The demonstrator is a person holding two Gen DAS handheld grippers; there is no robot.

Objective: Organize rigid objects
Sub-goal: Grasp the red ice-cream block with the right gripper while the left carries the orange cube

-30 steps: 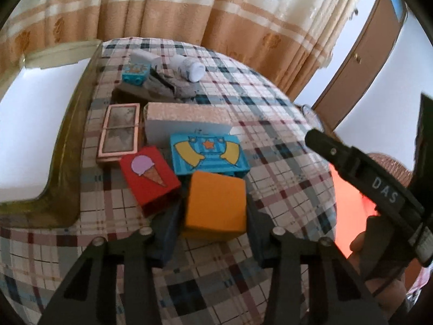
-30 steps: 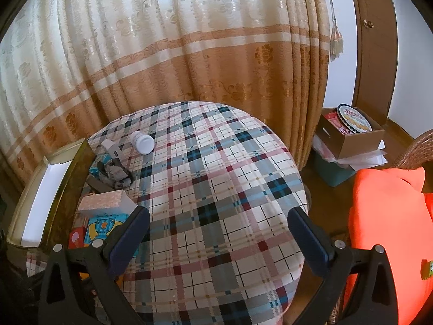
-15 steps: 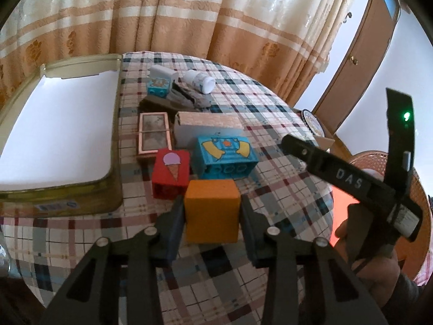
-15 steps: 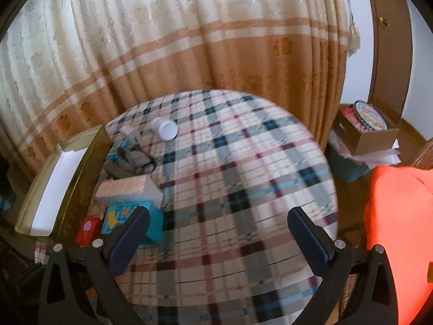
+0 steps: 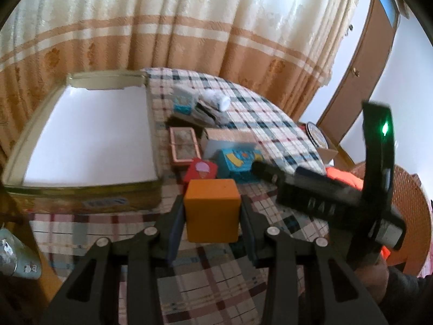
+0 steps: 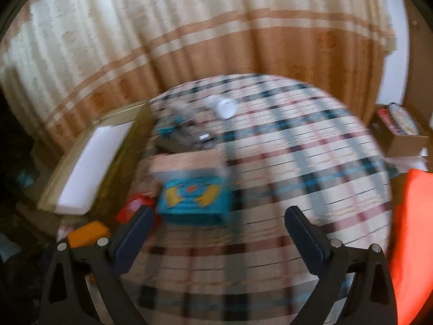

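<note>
orange cube: plain, matte, square-edged | left claw: clamped on it | right claw: apart

Round table under plaid cloth. Shallow white-lined tray at 9 o'clock. Centre cluster: red ice-cream block, blue block, framed tile, pale box. White bottle at 12.

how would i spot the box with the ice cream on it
Start at the big open tin lined in white on the plaid table. Off its near right corner sits a small red box, beside a blue box. It alone shows an ice cream cone.
</note>
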